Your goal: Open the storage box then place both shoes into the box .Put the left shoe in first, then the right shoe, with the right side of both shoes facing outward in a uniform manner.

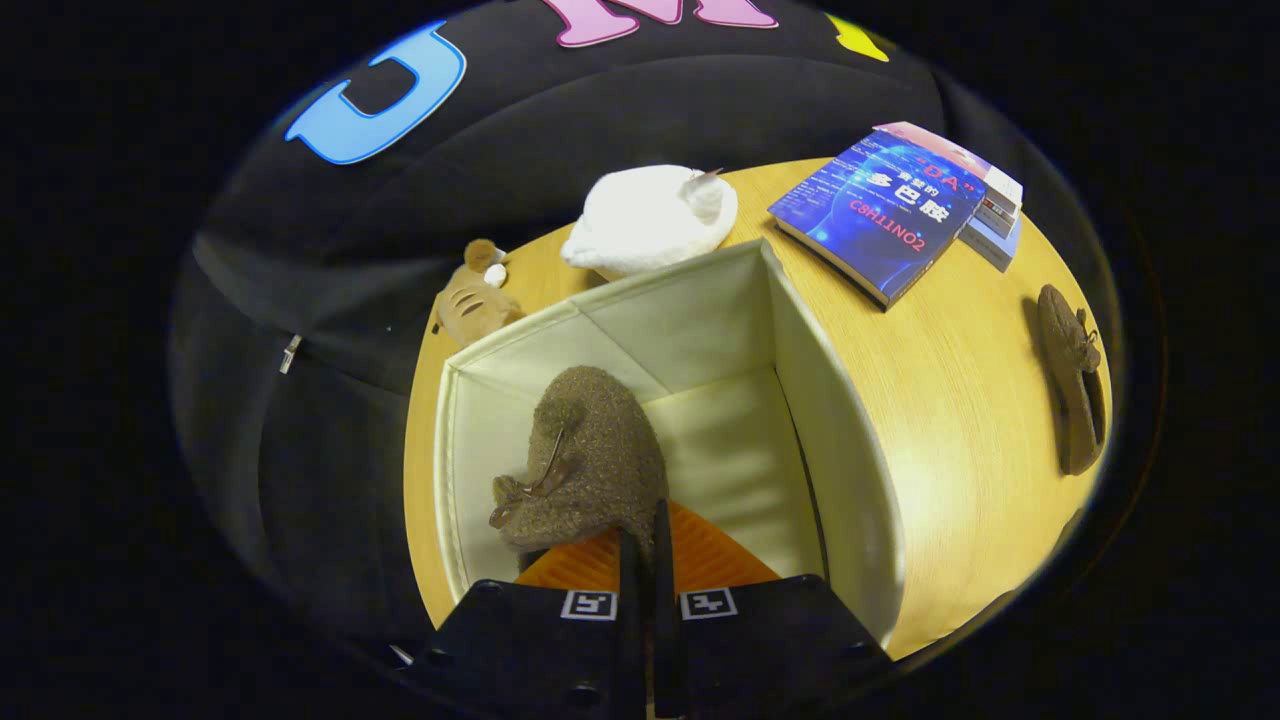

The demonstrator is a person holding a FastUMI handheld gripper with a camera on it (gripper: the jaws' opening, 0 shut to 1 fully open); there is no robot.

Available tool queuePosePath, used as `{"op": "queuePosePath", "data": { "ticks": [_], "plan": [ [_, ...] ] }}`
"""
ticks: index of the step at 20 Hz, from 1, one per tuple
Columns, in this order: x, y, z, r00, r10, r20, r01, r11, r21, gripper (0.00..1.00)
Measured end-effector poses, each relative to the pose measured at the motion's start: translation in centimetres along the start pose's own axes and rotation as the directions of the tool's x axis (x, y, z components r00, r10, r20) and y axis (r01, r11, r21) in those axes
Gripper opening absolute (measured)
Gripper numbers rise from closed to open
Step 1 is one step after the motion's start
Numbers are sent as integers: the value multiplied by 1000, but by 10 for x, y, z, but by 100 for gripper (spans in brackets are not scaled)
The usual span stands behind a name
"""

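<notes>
While the fuzzy brown shoe (590, 455) hangs inside the open cream fabric box (850, 470), the gripper (640, 545) pinches its heel between nearly closed orange fingers (715, 560).
Its mate (1072, 390) lies well apart on the wooden table (960, 400), beyond the box's right wall, near a blue book (880, 215).

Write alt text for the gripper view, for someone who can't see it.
The gripper, jaws shut on a fuzzy brown shoe, holds it inside an open cream fabric storage box on a round wooden table; a second brown shoe lies beside the box.
</notes>
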State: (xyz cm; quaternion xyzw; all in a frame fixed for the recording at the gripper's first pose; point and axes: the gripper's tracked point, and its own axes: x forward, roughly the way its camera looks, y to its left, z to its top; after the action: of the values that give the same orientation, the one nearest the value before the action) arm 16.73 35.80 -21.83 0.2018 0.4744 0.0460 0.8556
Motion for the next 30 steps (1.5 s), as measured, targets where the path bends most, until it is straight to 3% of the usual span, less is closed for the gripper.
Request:
{"op": "queuePosePath", "data": {
  "ticks": [4,7,12,13,16,21,26,30],
  "plan": [
    [8,8,-14,999,14,-44,-14,1000,5,9],
    [7,13,-20,998,33,-62,-34,999,-18,18],
    [-25,39,-22,986,158,-52,-162,984,-79,100],
    [-33,41,-21,984,171,-44,-175,980,-100,97],
    [-62,43,-9,976,217,1,-214,963,-166,99],
    [-115,6,17,964,234,125,-188,935,-300,99],
    [-173,-64,44,943,183,278,-87,942,-325,99],
    [-206,-146,66,921,76,381,47,951,-305,99]
  ]
}}
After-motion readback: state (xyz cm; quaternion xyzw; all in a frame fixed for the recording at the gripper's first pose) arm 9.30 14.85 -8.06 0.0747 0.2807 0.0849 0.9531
